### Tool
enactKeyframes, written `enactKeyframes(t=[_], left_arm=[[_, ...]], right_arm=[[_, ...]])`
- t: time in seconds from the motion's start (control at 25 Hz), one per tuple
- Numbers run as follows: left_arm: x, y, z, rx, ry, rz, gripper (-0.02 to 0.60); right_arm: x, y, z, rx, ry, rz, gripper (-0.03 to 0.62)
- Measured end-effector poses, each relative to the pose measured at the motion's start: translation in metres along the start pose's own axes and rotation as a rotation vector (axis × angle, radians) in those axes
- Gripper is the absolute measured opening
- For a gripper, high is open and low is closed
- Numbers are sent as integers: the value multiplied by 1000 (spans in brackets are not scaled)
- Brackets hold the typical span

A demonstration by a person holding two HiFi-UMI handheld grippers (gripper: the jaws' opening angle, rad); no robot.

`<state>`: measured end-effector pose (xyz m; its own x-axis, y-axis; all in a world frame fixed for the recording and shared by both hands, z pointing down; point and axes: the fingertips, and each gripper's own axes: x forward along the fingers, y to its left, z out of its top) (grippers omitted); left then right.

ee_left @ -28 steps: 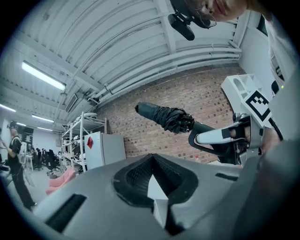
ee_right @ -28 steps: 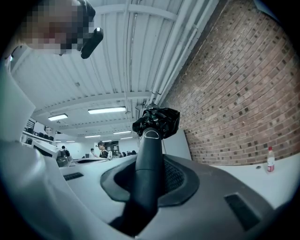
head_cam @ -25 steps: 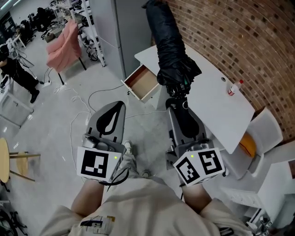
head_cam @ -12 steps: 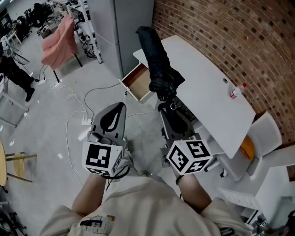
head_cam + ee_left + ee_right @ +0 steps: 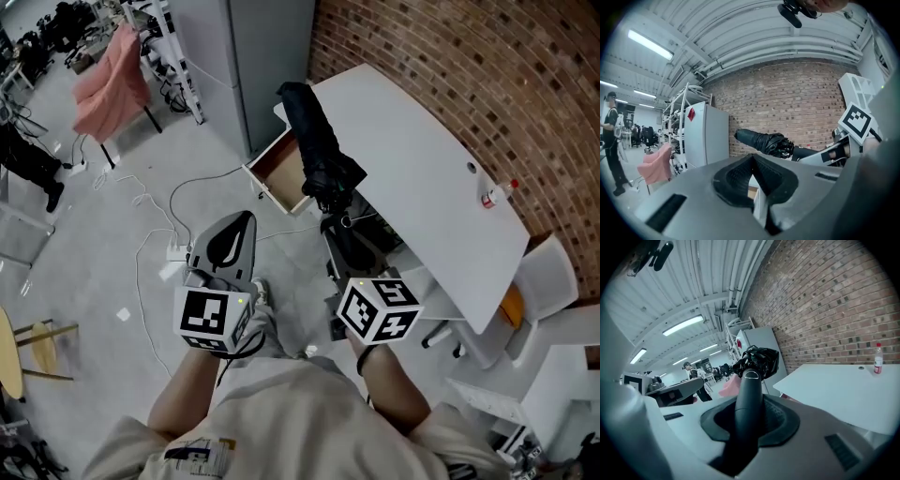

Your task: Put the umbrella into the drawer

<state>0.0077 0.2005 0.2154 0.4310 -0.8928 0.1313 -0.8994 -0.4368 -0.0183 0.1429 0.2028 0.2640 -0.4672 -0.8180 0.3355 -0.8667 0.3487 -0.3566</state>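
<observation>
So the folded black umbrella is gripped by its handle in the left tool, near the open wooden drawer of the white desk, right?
Not quite. It is the right tool that grips the folded black umbrella by its handle, as the right gripper view shows; the left tool holds nothing. The umbrella is near the open wooden drawer of the white desk.

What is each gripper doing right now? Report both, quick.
Left gripper: closed, nothing between its jaws.
Right gripper: closed on the handle of the black umbrella.
</observation>
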Motion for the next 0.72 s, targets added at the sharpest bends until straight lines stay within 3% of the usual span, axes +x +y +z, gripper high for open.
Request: enactKeyframes(t=[0.72], left_arm=[[146, 136, -41, -32, 145, -103, 8]], right_arm=[[191, -18, -17, 67, 231, -94, 94]])
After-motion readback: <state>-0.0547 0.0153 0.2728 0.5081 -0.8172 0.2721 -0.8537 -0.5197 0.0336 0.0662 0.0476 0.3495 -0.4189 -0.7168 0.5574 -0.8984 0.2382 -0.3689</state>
